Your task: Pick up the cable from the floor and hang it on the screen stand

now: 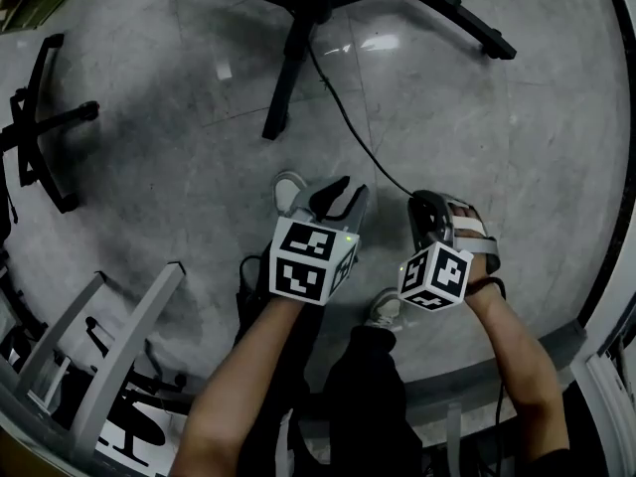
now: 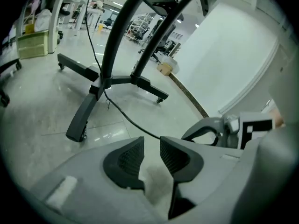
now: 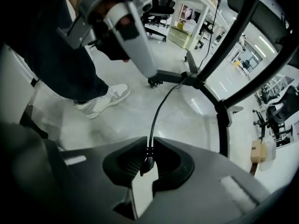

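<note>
A thin black cable (image 1: 348,127) runs from the black screen stand's star-shaped base (image 1: 308,8) across the grey floor and rises to my right gripper (image 1: 427,212). In the right gripper view the jaws (image 3: 148,158) are shut on the cable (image 3: 156,118) near its plug end, and the cable hangs slack down toward the stand (image 3: 205,80). My left gripper (image 1: 338,192) is beside it on the left, open, with nothing between its jaws (image 2: 150,153). In the left gripper view the cable (image 2: 122,115) passes just beyond the fingertips, without touching them, toward the stand (image 2: 100,85).
The person's white shoes (image 1: 288,189) stand right under the grippers. A black chair base (image 1: 40,127) lies at the left and a white frame (image 1: 99,346) at the lower left. A wall with a dark baseboard (image 1: 596,266) curves along the right. A cardboard box (image 2: 164,68) sits by the wall.
</note>
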The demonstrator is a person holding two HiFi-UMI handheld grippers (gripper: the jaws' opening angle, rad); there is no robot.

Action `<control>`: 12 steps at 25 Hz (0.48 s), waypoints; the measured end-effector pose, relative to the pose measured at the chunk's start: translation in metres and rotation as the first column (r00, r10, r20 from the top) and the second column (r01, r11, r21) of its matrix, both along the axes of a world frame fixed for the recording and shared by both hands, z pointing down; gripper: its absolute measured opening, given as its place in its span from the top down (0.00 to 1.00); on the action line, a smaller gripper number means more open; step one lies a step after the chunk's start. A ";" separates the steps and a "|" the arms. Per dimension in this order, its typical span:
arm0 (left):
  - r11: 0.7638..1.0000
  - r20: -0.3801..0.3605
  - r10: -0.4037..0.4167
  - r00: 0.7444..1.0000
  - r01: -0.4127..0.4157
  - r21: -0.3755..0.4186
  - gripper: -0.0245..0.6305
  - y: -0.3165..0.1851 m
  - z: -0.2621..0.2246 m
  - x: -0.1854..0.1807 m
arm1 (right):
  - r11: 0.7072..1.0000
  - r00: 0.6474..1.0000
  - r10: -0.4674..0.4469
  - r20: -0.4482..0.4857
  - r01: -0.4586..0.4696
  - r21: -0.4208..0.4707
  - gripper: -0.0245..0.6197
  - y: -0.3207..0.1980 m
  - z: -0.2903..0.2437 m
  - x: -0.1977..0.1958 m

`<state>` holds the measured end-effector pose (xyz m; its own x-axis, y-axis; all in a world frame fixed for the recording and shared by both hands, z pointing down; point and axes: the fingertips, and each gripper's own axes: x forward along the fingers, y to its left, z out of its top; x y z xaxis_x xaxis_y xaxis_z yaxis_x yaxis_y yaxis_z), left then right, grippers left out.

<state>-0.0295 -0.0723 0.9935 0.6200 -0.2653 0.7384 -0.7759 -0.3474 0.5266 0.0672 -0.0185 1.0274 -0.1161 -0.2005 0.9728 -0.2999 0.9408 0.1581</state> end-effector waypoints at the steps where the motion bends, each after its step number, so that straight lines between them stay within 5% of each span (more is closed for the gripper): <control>1: 1.000 -0.002 0.011 1.000 -0.011 0.005 0.79 0.001 -0.002 0.001 | 1.000 1.000 -0.010 0.000 0.010 0.016 0.89 -0.005 -0.011 0.001; 5: 0.987 -0.170 -0.142 0.975 0.128 -0.093 0.73 -0.012 -0.015 0.006 | 0.997 0.999 -0.041 0.004 0.041 0.071 0.89 -0.020 -0.051 0.001; 9: 0.908 -0.338 -0.405 0.849 0.332 -0.254 0.66 -0.048 -0.022 0.001 | 0.993 0.998 -0.063 0.014 0.062 0.105 0.89 -0.027 -0.085 -0.001; 12: 0.861 -0.429 -0.497 0.754 0.370 -0.349 0.66 -0.067 -0.031 0.005 | 0.991 0.997 -0.070 0.023 0.066 0.118 0.89 -0.028 -0.105 -0.004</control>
